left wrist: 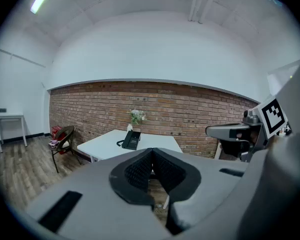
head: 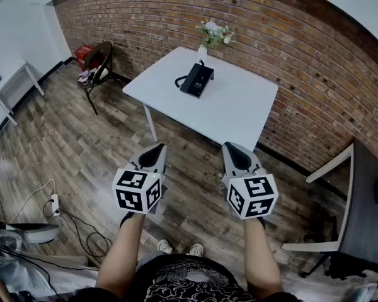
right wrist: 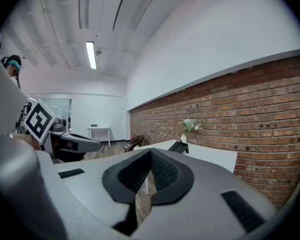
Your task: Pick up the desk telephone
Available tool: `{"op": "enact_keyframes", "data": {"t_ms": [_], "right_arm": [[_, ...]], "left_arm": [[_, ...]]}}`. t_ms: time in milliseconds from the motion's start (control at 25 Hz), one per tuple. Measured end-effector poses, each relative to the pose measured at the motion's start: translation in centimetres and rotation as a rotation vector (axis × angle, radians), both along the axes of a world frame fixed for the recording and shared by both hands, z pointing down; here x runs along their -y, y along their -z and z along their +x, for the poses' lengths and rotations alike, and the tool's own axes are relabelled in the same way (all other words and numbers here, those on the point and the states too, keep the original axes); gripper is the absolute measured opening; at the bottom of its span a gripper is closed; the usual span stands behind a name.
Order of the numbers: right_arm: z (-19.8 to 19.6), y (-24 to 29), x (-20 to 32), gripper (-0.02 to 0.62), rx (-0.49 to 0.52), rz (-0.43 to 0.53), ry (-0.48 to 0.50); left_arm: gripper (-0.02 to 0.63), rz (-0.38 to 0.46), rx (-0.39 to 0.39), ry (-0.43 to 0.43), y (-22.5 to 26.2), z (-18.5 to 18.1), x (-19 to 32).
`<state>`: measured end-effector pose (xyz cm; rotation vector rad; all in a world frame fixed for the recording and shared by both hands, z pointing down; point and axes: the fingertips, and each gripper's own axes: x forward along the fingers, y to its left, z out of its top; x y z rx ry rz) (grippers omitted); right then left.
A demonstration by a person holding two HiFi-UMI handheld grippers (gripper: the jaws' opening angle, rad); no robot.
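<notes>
A black desk telephone [head: 198,80] with a coiled cord lies on the white table [head: 239,109], near its far edge by the brick wall. It shows small in the left gripper view as the telephone [left wrist: 131,139] and in the right gripper view as the telephone [right wrist: 178,147]. My left gripper [head: 156,150] and right gripper [head: 233,148] are held side by side over the wooden floor, well short of the table. Both are shut with nothing between their pads [left wrist: 151,156].
A white vase of flowers [head: 209,38] stands just behind the telephone. A dark chair [head: 97,65] sits left of the table, a white chair [head: 321,206] and a grey desk [head: 372,200] at right. Cables and a power strip [head: 53,203] lie on the floor at left.
</notes>
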<state>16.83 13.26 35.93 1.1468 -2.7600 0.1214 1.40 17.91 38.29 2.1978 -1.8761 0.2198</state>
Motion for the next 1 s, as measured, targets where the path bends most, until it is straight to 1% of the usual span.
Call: {"op": "enact_keyframes", "data": {"t_ms": [440,680,1000], "right_arm": [[0.5,-0.8,1.7,0.003,0.003,-0.016,0.02],[0.5,-1.4,3.3,0.003,0.011,-0.033,0.041],[-1.3,-2.1,6.7,0.003,0.014,-0.034,0.045]], "left_arm": [[0.006,-0.001,-0.007,0.034,-0.4,0.5,1.8],[0.008,0.006,-0.015,0.034,-0.6,1.1,3.2],[0.011,0.019,-0.032,0.018,-1.4,-0.4,6.8]]}}
